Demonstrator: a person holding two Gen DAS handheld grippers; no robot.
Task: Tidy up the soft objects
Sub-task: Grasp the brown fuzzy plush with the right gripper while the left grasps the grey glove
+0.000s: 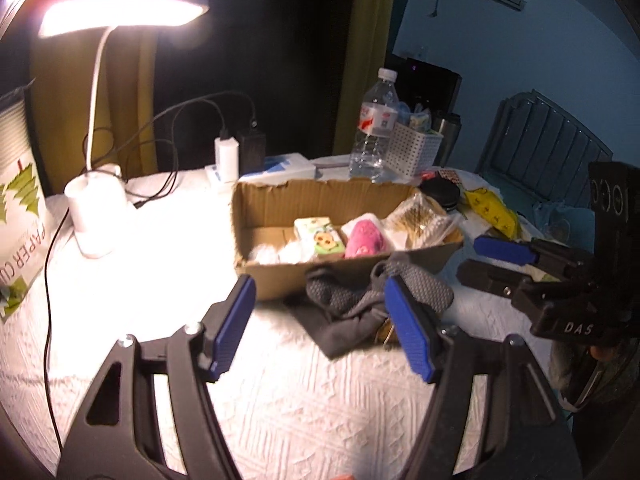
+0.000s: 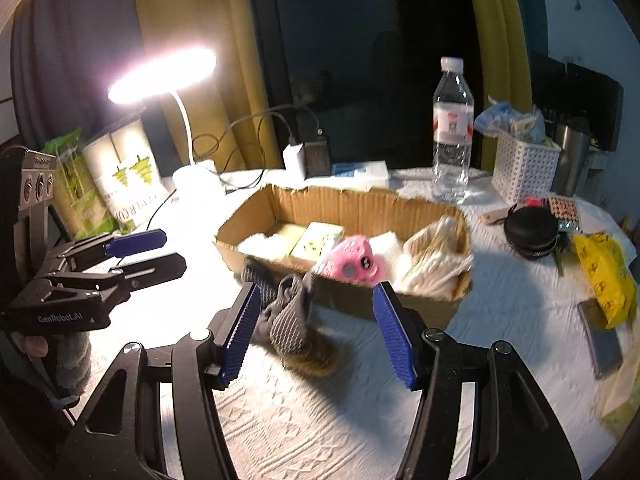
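A grey knit glove with a fur cuff (image 1: 360, 300) lies on the white quilted table against the front wall of an open cardboard box (image 1: 276, 270). It also shows in the right wrist view (image 2: 292, 320). The box (image 2: 360, 208) holds a pink plush (image 1: 365, 242), a green and white soft pack (image 1: 322, 238), white fluffy pieces and a crinkled clear bag (image 1: 420, 220). My left gripper (image 1: 320, 328) is open and empty, just short of the glove. My right gripper (image 2: 316, 332) is open and empty, above the glove's cuff. Each gripper shows in the other's view.
A lit desk lamp (image 1: 96, 216) with cables stands at the left. A water bottle (image 1: 374, 128), a white perforated basket (image 1: 416, 148), a black round case (image 2: 530, 232) and a yellow packet (image 2: 604, 276) lie behind and right of the box. A paper bag (image 1: 20, 216) stands far left.
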